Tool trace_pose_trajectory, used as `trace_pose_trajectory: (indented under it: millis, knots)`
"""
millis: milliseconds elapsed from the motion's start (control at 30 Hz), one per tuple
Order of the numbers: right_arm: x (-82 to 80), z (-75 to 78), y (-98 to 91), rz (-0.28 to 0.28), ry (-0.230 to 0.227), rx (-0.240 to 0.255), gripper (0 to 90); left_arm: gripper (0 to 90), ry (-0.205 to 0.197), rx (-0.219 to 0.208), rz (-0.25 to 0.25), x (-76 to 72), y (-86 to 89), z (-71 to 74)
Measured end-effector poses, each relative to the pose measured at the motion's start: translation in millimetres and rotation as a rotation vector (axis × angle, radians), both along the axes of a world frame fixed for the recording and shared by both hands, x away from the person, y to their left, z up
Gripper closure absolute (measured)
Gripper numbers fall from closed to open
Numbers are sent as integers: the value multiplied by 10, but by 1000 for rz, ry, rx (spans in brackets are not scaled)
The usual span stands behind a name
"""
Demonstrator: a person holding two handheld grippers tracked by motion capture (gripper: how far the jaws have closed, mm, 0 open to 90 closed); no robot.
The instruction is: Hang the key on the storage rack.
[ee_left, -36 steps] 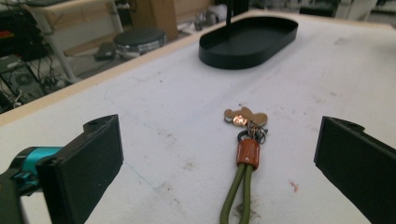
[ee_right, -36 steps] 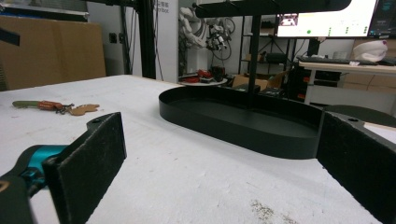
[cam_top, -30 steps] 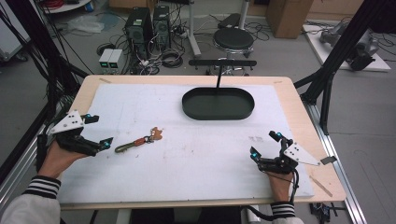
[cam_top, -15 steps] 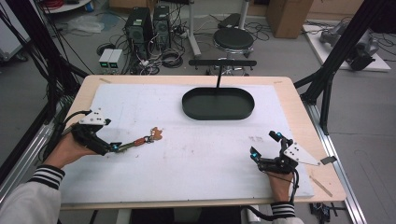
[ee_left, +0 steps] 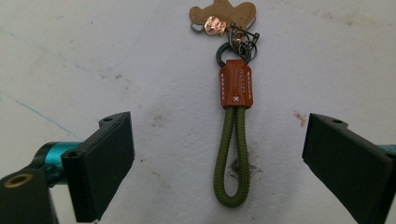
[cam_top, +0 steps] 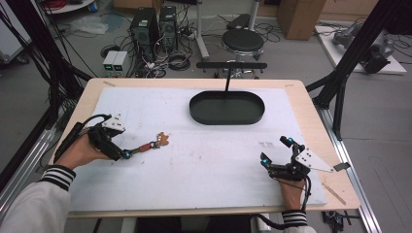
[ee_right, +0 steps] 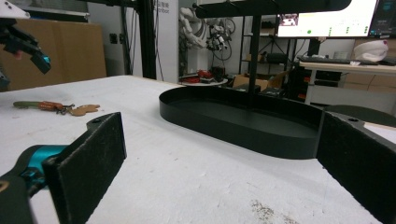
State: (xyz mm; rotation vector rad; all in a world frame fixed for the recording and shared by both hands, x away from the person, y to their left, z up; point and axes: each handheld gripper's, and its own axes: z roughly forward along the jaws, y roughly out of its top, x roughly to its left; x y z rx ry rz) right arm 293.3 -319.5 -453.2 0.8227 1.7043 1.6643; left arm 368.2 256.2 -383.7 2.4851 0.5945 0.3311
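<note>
- Lying flat on the white table cover (cam_top: 204,170), the keychain (cam_top: 148,145) sat at about nine o'clock from the table's middle, just in front of the left gripper (cam_top: 127,154).
- In the left gripper view the left gripper (ee_left: 219,158) straddled the keychain's olive cord loop (ee_left: 231,158), one black jaw on each side and neither touching it; the jaws had just been closing a little but stood apart, gripping nothing.
- A tan leather tab (ee_left: 236,86) with white stitching bound the loop; a stamped mark ran along it, too small to read, with a small stitched cross below.
- Dark metal rings (ee_left: 236,49) joined the tab to a light brown, figure-shaped charm (ee_left: 224,11) at twelve o'clock of that view.
- The right gripper (cam_top: 278,151) rested at about four o'clock on the table, well apart from the keychain, its jaws spread and holding nothing.
- A black oval tray (cam_top: 227,108) stood at twelve o'clock, near the far edge, with a thin post (cam_top: 227,80) rising from it.
- In the right gripper view a lit screen (ee_right: 327,18) showed behind the tray (ee_right: 243,123); its writing was too small to read.
</note>
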Motion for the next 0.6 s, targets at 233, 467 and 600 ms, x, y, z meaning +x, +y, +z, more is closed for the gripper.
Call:
trace_pose_trajectory:
  millis: [233,467,600]
  knots:
    - [5,0,-3,-1,-6,0,12,146,53,50,-19,45,-58,-40]
    - [3,-1,-3,1,2,10,12,168,89,101,-23,68,-95,-115]
    - [3,-1,-4,0,2,10,12,196,116,120,-20,89,-114,-152]
